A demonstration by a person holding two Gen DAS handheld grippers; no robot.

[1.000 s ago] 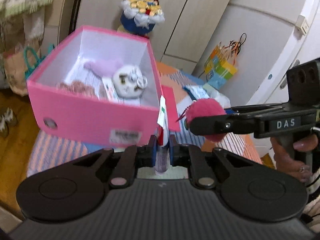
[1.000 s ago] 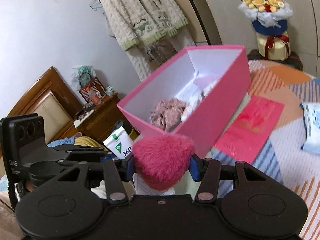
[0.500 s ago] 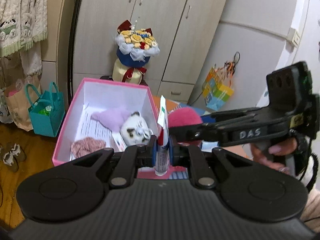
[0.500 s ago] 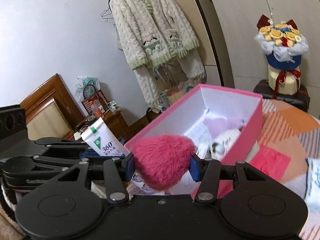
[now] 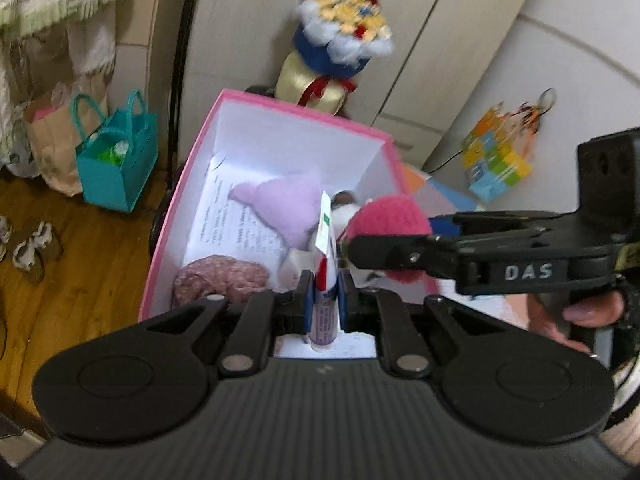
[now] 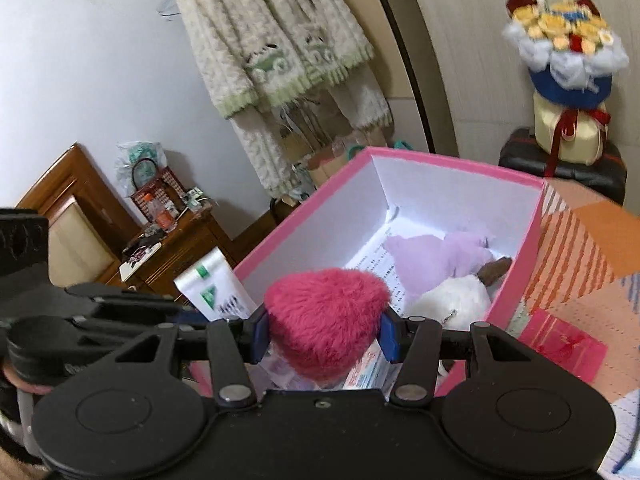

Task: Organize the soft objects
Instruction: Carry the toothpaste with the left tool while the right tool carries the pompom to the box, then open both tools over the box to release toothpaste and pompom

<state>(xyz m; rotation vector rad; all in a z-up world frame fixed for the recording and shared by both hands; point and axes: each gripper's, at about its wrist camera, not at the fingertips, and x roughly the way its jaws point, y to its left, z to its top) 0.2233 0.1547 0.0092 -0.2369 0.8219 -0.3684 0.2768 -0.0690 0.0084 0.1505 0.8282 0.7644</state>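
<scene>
Left hand-held gripper [image 5: 324, 300]: pads clamped narrow on an upright white tube [image 5: 326, 276], its crimped end upward.

Right hand-held gripper [image 6: 324, 330]: pads pressed on both sides of a red fluffy plush [image 6: 326, 312], held above the near end of the box, just beside the tube.

Pink box [image 5: 168, 224], white inside, ahead of and below both grippers. Contents: lilac plush [image 5: 288, 208] toward the far end; white plush [image 6: 452, 300] beside it; dusty-pink fabric bundle [image 5: 220, 280] at the near left corner; printed paper [image 5: 232, 224] lining the bottom.
</scene>
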